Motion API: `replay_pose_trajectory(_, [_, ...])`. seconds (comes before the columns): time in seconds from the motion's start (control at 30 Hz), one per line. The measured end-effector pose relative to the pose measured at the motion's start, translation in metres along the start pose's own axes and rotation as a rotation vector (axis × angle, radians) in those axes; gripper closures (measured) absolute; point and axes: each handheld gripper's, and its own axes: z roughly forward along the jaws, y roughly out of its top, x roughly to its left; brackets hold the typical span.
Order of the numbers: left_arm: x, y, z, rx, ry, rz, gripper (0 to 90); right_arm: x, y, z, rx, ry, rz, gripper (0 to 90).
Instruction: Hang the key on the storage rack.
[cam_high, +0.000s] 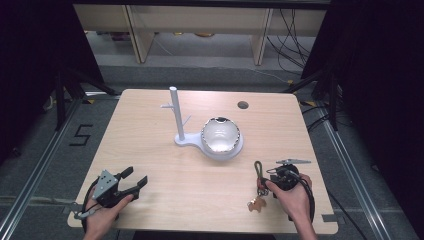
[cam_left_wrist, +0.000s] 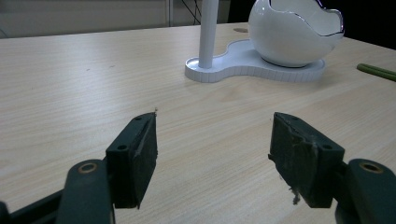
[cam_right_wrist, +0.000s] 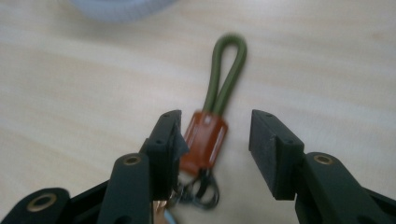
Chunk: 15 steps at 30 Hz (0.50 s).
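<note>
Keychain (cam_right_wrist: 205, 140) lies flat on the surface (cam_high: 165, 190), near the white stand (cam_high: 207, 142) on the person's side; right gripper (cam_right_wrist: 215, 144) straddles its brown tab, jaws open (left gripper (cam_left_wrist: 212, 154) open, empty), and should centre before closing

The keychain has a green loop (cam_right_wrist: 227, 70) and a brown-orange tab (cam_right_wrist: 203, 140); the bowl (cam_high: 220, 135) is white with a dark rim; its stand (cam_high: 180, 120) is white; the tabletop (cam_high: 150, 150) is light wood; both grippers are black

Each black hand-held gripper (cam_high: 131, 181) has brass-ringed screw holes and trailing cable.
</note>
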Motion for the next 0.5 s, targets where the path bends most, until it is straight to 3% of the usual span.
replay_pose_trajectory(0.03, [0.000,0.000,0.000,0.000,0.000,0.000,31.9,0.000,0.000,0.000,0.000,0.000,0.000,54.5])
replay_pose_trajectory(0.07, [0.000,0.000,0.000,0.004,0.004,0.002,32.0,0.005,0.000,-0.002,0.052,-0.021,0.030,52.2])
replay_pose_trajectory(0.13, [-0.001,0.000,-0.001,0.015,0.012,0.009,32.2,0.005,0.001,-0.002,0.073,-0.034,0.025,52.2])
replay_pose_trajectory(0.17, [-0.001,0.000,-0.001,0.014,0.012,0.010,32.5,0.006,0.002,-0.003,0.061,0.026,0.031,52.3])
replay_pose_trajectory(0.2, [-0.001,0.000,-0.001,0.013,0.014,0.013,32.8,0.007,0.003,-0.004,0.068,0.014,0.034,52.2])
replay_pose_trajectory(0.23, [-0.001,0.000,0.000,-0.001,0.010,0.008,33.3,0.013,0.004,-0.004,0.090,-0.004,0.078,52.1])
replay_pose_trajectory(0.27, [-0.001,0.000,-0.001,-0.002,0.012,0.008,33.7,0.010,0.005,-0.003,0.099,-0.011,0.028,52.6])
replay_pose_trajectory(0.33, [-0.001,0.000,-0.001,-0.005,0.015,0.006,33.9,0.013,0.007,-0.002,0.109,-0.008,0.051,55.0])
replay_pose_trajectory(0.37, [-0.001,0.000,-0.001,-0.004,0.020,0.000,33.9,0.015,0.008,-0.001,0.125,-0.040,0.053,55.4])
replay_pose_trajectory(0.43, [-0.001,0.000,-0.002,0.001,0.029,-0.001,33.9,0.017,0.010,0.001,0.144,-0.031,0.052,55.8])
replay_pose_trajectory(0.5, [-0.001,0.000,-0.002,0.001,0.032,0.000,34.0,0.015,0.011,0.001,0.146,-0.018,-0.008,56.4])
